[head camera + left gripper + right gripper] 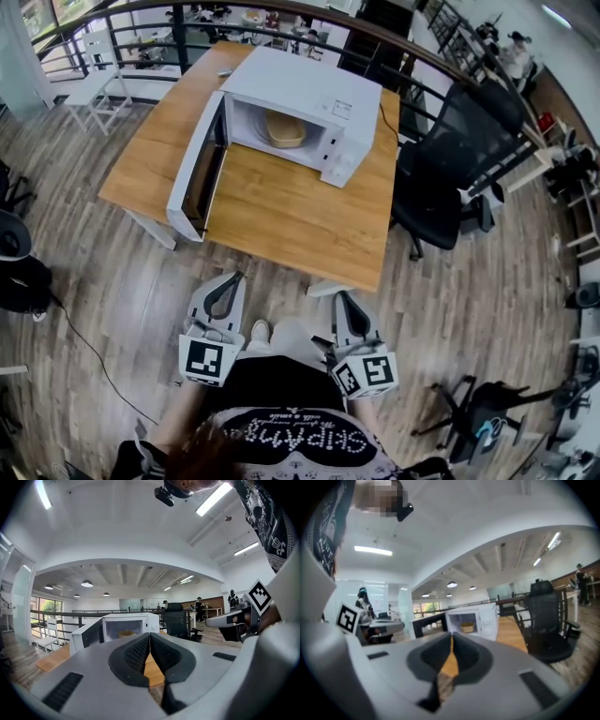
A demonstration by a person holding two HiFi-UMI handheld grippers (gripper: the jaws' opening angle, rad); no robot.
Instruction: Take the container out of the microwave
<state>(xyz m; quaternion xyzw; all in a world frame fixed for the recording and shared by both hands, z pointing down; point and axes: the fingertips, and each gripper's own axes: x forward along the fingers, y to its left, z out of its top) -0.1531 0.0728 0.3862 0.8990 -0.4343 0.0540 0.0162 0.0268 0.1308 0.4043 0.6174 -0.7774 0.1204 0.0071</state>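
Observation:
A white microwave [309,98] stands on the wooden table [291,220] with its door [195,176] swung open to the left. Inside it sits a tan container [284,129], also seen in the left gripper view [125,633] and the right gripper view [466,627]. Both grippers hang near the person's body, short of the table's near edge and well apart from the microwave. The left gripper [234,279] [150,635] is shut with nothing between its pads. The right gripper [342,298] [451,637] has its pads meeting at the tips, also empty.
A black office chair [441,178] stands right of the table. A white chair [98,89] and a dark railing [141,19] lie beyond the table at the back left. A black cable [84,342] runs across the wood floor at the left. People stand far off [199,609].

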